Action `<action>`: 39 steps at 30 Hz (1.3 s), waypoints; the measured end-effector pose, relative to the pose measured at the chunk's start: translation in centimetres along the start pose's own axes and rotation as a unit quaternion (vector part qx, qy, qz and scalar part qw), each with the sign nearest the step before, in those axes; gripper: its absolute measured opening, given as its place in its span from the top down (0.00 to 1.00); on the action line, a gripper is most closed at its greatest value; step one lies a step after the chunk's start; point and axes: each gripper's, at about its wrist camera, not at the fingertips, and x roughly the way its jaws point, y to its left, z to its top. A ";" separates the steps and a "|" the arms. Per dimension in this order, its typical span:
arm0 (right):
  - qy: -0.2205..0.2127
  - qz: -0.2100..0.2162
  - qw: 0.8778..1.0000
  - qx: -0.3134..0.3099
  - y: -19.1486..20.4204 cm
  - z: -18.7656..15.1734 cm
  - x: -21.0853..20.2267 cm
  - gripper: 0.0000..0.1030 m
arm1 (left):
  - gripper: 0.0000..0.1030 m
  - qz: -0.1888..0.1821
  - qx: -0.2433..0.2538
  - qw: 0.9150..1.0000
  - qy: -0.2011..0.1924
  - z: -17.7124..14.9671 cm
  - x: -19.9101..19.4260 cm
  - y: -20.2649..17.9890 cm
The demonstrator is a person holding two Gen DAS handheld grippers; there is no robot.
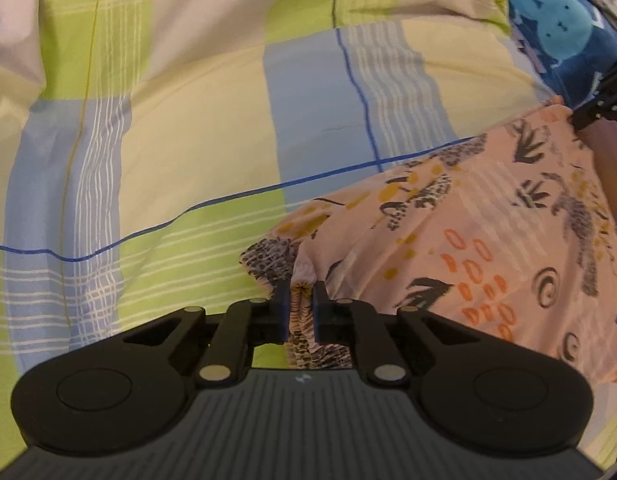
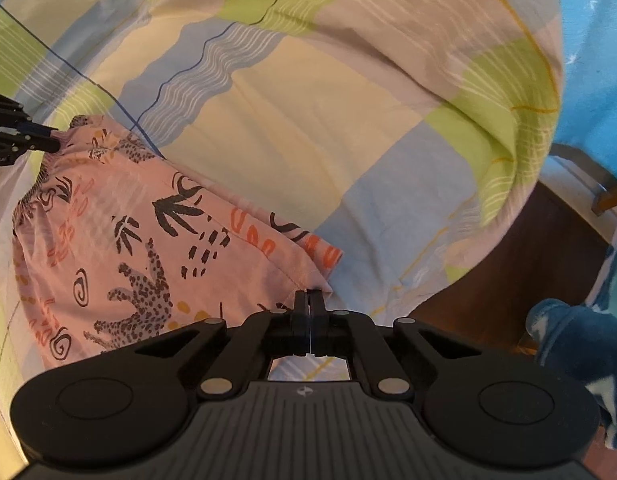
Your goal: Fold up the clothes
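bedroom: plaid bedspread (image 1: 188, 120)

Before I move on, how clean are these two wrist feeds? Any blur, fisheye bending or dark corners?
Left wrist view: sharp at the left gripper and pink patterned garment; the plaid bedsheet's blue line bows from fisheye; corners vignette black. Right wrist view: the right gripper is crisp, the sheet toward the top right smears softly, warm light throughout.
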 end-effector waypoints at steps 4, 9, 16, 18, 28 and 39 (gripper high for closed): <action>-0.018 -0.007 1.000 0.004 -0.4 0.1 -1.0 0.98 | 0.93 0.004 -0.015 1.000 -0.021 0.5 -1.0 1.0; -0.026 -0.011 1.000 0.008 -0.7 0.7 -1.0 0.98 | 0.93 0.018 -0.008 0.999 -0.028 1.6 -0.1 1.5; -0.010 -0.004 1.000 0.004 -1.1 0.8 0.3 0.98 | 0.89 0.031 -0.036 0.999 0.003 1.7 2.5 1.9; -0.006 -0.002 1.000 0.005 -1.5 0.7 0.9 0.97 | 0.79 0.039 -0.057 0.998 0.002 1.6 2.9 2.3; -0.024 -0.028 0.999 -0.035 -1.4 0.8 -0.3 0.86 | 0.71 0.075 -0.095 0.993 -0.008 -0.4 -0.4 1.9; -0.027 -0.060 0.991 -0.116 0.3 2.5 0.7 0.84 | 0.71 0.063 -0.175 0.982 -0.042 -6.0 -4.7 -5.7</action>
